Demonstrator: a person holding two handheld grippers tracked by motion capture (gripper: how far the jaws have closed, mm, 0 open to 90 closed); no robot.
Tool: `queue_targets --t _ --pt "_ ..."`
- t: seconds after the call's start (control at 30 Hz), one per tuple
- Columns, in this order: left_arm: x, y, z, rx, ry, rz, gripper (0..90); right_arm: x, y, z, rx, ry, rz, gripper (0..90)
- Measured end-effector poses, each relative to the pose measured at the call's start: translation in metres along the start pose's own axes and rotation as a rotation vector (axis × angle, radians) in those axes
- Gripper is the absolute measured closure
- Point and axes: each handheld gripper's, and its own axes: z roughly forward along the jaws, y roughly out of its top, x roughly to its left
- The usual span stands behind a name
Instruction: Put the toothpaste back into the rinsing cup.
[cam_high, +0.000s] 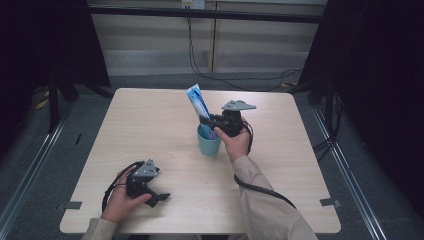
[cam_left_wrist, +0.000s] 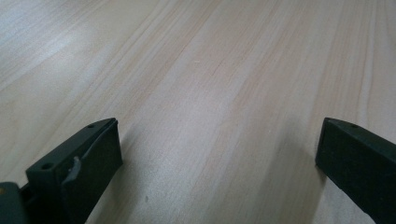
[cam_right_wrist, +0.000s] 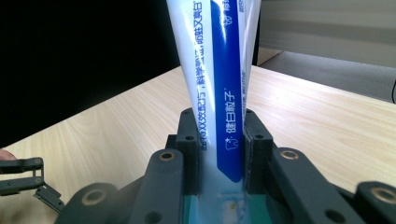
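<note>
A blue-and-white toothpaste tube (cam_high: 196, 102) stands tilted in a teal cup (cam_high: 208, 141) near the middle of the table. My right gripper (cam_high: 209, 122) is shut on the tube just above the cup's rim. In the right gripper view the tube (cam_right_wrist: 219, 79) rises between the two black jaws, which press on its sides, with the cup (cam_right_wrist: 219, 210) below them. My left gripper (cam_high: 159, 196) rests low at the table's front left, open. The left gripper view shows its jaws wide apart over bare wood, with my left gripper (cam_left_wrist: 217, 161) holding nothing.
The light wooden table (cam_high: 150, 125) has dark drops on both sides and grey floor around it. Black cables (cam_high: 220, 75) trail behind the far edge. A cable (cam_high: 260, 190) runs from the right gripper along the sleeve.
</note>
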Motion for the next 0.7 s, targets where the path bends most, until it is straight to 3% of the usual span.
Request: queue_targets --t 0.7 --pt "0.0 0.0001 -0.0002 0.002 0.0 0.001 0.0 -0.0027 -0.0107 -0.0035 0.02 -0.014 0.007 72.5"
